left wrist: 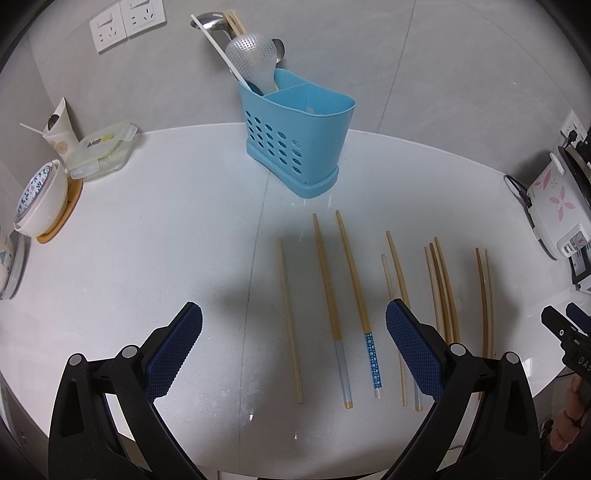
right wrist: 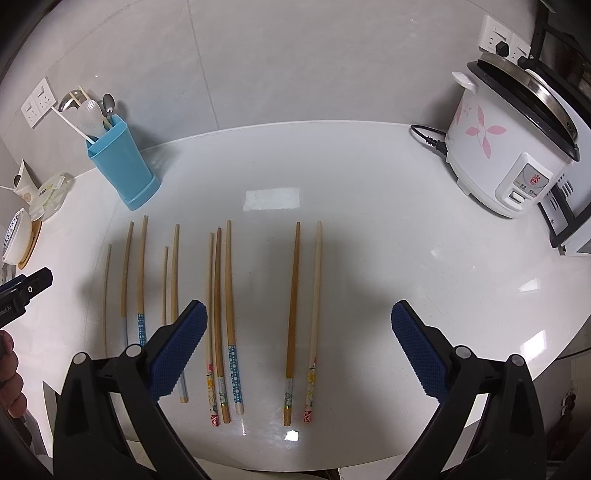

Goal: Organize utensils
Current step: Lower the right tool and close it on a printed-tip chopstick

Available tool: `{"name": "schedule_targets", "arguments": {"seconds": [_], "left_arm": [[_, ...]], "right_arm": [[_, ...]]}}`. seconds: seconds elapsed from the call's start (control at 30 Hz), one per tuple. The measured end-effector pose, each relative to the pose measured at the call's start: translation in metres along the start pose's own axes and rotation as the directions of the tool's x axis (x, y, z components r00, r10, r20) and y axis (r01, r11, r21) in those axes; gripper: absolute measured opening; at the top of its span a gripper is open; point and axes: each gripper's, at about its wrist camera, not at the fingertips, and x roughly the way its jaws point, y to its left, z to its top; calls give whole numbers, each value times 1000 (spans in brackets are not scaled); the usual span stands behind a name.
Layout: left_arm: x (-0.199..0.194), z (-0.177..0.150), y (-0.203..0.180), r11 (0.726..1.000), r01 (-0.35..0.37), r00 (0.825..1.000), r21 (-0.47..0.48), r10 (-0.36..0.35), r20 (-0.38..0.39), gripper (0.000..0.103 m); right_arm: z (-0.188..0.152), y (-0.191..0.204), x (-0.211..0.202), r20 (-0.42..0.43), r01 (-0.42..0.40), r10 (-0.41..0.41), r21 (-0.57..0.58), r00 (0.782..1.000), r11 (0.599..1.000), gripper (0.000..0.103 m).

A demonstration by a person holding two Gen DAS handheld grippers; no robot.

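Several wooden chopsticks (left wrist: 325, 280) lie side by side on the white table, also in the right wrist view (right wrist: 221, 295). A blue utensil holder (left wrist: 295, 133) stands behind them, holding spoons, a rice paddle and chopsticks in its left compartment; it also shows at the left in the right wrist view (right wrist: 120, 162). My left gripper (left wrist: 293, 336) is open and empty above the left chopsticks. My right gripper (right wrist: 299, 336) is open and empty above a pair of chopsticks (right wrist: 304, 314).
Bowls (left wrist: 40, 199), a plastic food box (left wrist: 101, 151) and a paper cup (left wrist: 59, 129) stand at the left. A rice cooker (right wrist: 513, 140) with its cord stands at the right. A wall with sockets (left wrist: 125, 22) is behind the table.
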Motion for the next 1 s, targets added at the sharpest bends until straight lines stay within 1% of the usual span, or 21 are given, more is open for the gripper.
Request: {"name": "schedule_targets", "arguments": {"seconds": [0.17,0.27,0.33,0.4,0.43,0.53,0.63,0.77,0.83,0.93,0.97,1.0], "left_arm": [[13,2,7,1000,-10,1000,-9,10,-12,97],[27,1,12,1000,-17,999,-13,17,-33,97],[39,0,15,999,-30,998,-11,29,-48,97],[51,0,19,999,-45,997,-13,44,-67,97],[57,0,21,999,-49,996,-18,48,-78,97],[74,-3,26,998,-48,993,-29,45,-109,97],[90,-5,31,998,-48,989,-37,43,-141,93],[106,-8,36,998,-48,984,-45,39,-171,89],[112,-10,35,998,-47,983,-39,39,-179,87],[118,-13,31,998,-52,981,-21,47,-188,84],[120,-13,31,999,-50,980,-18,45,-194,82],[123,-14,30,999,-51,979,-14,47,-199,80]], "right_arm": [[0,-2,11,-15,15,-15,-8,1000,1000,96],[1,-6,26,-39,29,-29,-15,999,999,93],[1,-10,40,-68,42,-44,-20,997,999,87],[-1,-13,56,-103,47,-50,-28,993,999,85],[-2,-15,62,-112,62,-65,-34,992,998,83],[-6,-20,82,-161,63,-67,-31,985,998,79],[-10,-23,98,-204,69,-74,-33,976,997,70],[-13,-25,110,-230,70,-78,-40,970,997,63],[-13,-23,112,-238,71,-79,-43,968,997,56],[-12,-25,117,-248,67,-75,-41,966,997,50],[-10,-24,118,-250,68,-76,-41,965,997,48],[-10,-23,118,-252,68,-77,-43,965,997,45]]}}
